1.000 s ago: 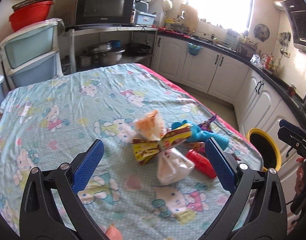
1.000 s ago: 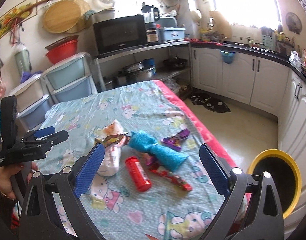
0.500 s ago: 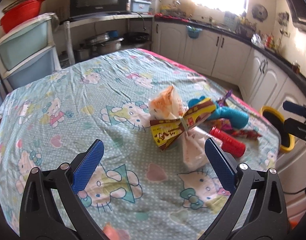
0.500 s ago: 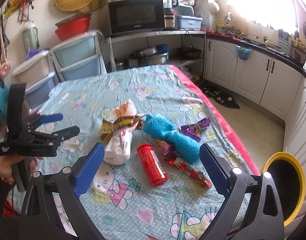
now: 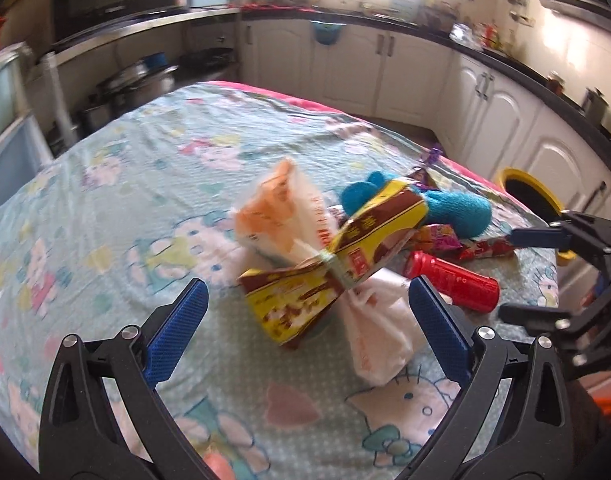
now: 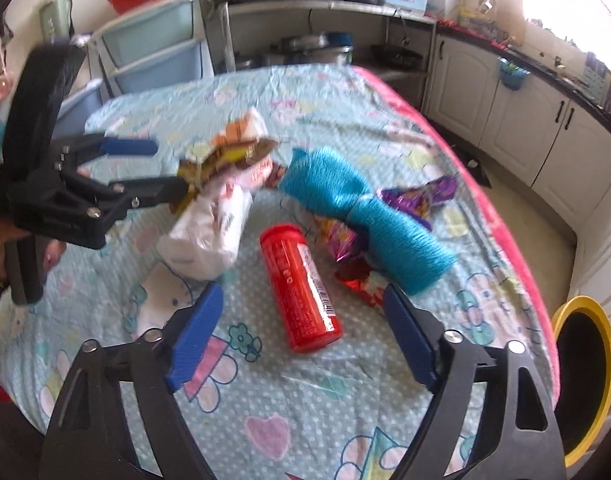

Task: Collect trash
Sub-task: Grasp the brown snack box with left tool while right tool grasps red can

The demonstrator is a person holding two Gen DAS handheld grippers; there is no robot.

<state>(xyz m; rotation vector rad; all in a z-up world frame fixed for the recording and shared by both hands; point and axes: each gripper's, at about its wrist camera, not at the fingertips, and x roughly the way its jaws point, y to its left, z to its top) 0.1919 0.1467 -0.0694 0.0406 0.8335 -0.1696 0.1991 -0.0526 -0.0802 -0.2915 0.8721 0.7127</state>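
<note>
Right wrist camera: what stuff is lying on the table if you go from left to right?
White plastic bag → red bottle → teal yarn roll → purple wrapper.

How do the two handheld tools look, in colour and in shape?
Both look alike. The left tool and right tool have black plastic frames with triangular cut-outs and silver screws. Each finger carries a flat blue textured pad. A black pistol-like handle shows below the left one.

Both grippers lower, nearer the trash; right gripper (image 6: 303, 334) jaws narrower, closing
</note>
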